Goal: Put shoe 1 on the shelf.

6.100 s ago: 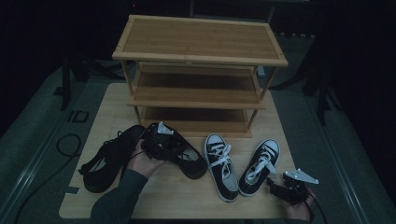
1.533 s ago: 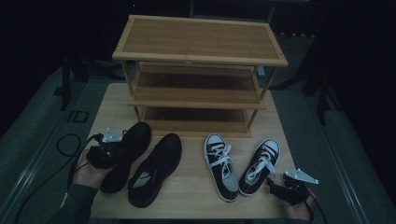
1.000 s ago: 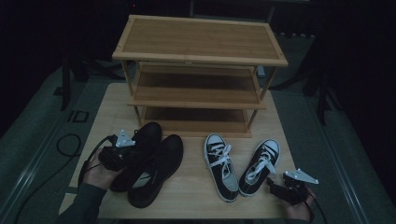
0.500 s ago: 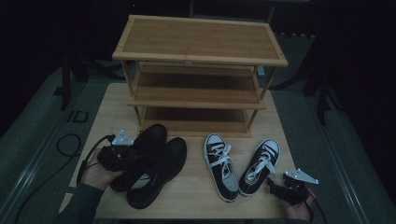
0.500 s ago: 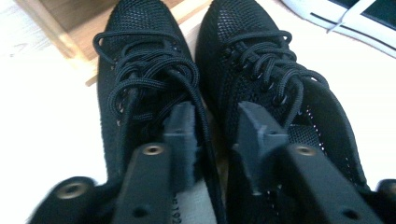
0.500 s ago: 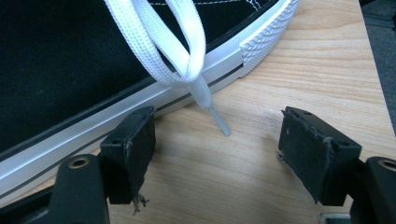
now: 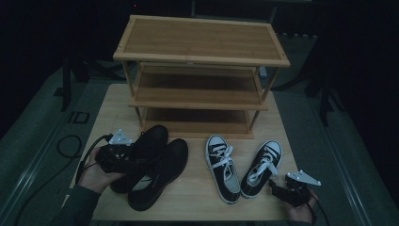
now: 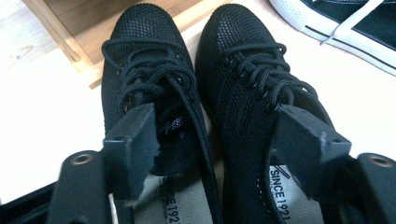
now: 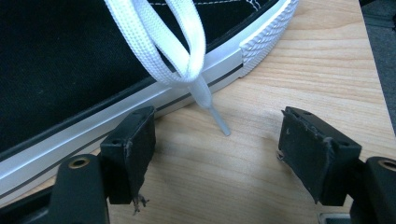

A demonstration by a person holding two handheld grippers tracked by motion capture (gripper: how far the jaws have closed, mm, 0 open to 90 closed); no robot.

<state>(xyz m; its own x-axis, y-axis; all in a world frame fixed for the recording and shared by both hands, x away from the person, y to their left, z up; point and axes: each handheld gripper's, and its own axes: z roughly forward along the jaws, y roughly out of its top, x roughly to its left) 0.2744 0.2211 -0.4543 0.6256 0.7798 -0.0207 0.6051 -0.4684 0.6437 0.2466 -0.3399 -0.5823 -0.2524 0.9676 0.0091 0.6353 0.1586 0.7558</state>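
Two black mesh lace-up shoes (image 7: pixel 146 146) (image 7: pixel 162 172) lie side by side on the wooden table (image 7: pixel 113 108), toes towards the shoe rack. My left gripper (image 7: pixel 129 155) is at their heels. In the left gripper view its jaws (image 8: pixel 219 144) have just been opening and stand wide, one over each shoe's mouth (image 8: pixel 177 140) (image 8: pixel 285 177), with the shoes' adjoining sides between them and no pad pressing. My right gripper (image 7: pixel 277 188) rests open at the table's front right, beside the heel of a black-and-white sneaker (image 7: pixel 261 167). That sneaker's white lace tip (image 9: pixel 219 122) lies between the open jaws (image 9: pixel 215 154).
A three-tier wooden shoe rack (image 7: pixel 202 47) stands at the back of the table with bare shelves. A second black-and-white sneaker (image 7: pixel 223 167) lies between the black pair and the right sneaker. A cable (image 7: pixel 70 146) runs over the dark floor at the left.
The left hand has brought the left black shoe to the right, up against the other black shoe, and now sits at their heels. The right gripper has stayed put.
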